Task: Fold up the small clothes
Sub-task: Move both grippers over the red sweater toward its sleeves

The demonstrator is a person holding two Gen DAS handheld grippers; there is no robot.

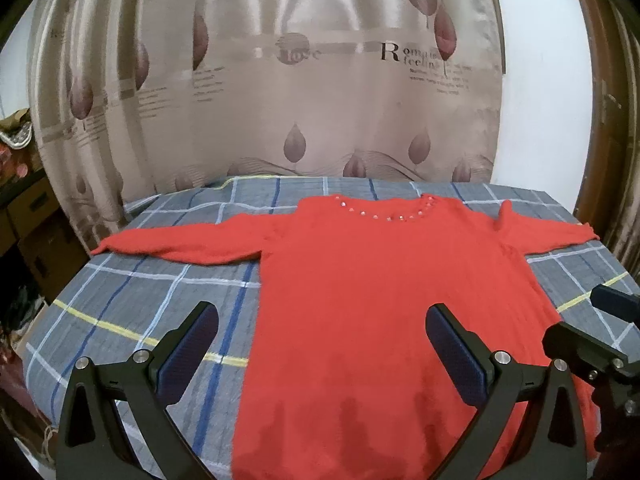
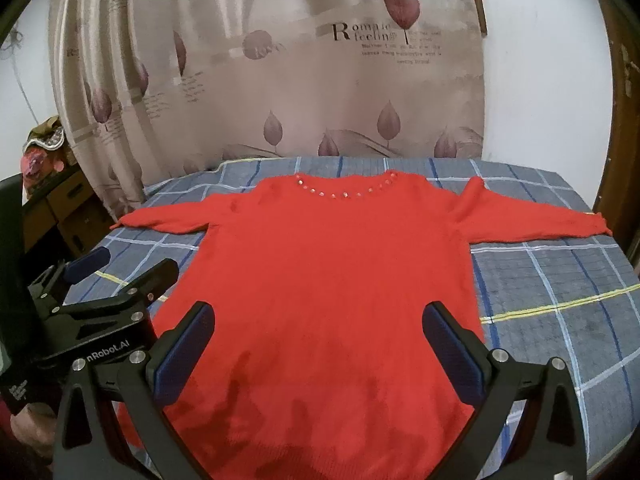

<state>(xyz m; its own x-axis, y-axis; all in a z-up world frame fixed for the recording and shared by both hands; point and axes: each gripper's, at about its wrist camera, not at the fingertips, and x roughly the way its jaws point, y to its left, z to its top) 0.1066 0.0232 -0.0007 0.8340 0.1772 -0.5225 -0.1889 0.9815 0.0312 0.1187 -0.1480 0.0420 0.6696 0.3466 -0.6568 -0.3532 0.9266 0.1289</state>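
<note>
Red sweater (image 1: 384, 300) spread flat, front up, on a table under a grey plaid cloth (image 1: 132, 304), neckline with a row of small studs (image 1: 384, 216) toward the far edge, both sleeves laid out sideways. Hem cut off by the lower frame edge in both views and partly masked by the gripper bodies, so how it lies cannot be told. Right sleeve cuff (image 2: 600, 226) reaching the table's right edge; whether it hangs over, not clear. Left gripper (image 1: 320, 344) poised over the sweater's lower left side, jaws spread wide, nothing between the blue pads, one finger above the cloth and the other above the red knit. Right gripper (image 2: 320, 344) over the lower middle of the sweater, jaws likewise spread wide and holding nothing; contact with the fabric impossible to judge. Beyond the table, a beige curtain (image 1: 280, 92) with leaf prints and blurred lettering, only "Roma" and "feelin" readable. At far left, dim cardboard boxes (image 1: 28, 216) and clutter, indistinct.
</note>
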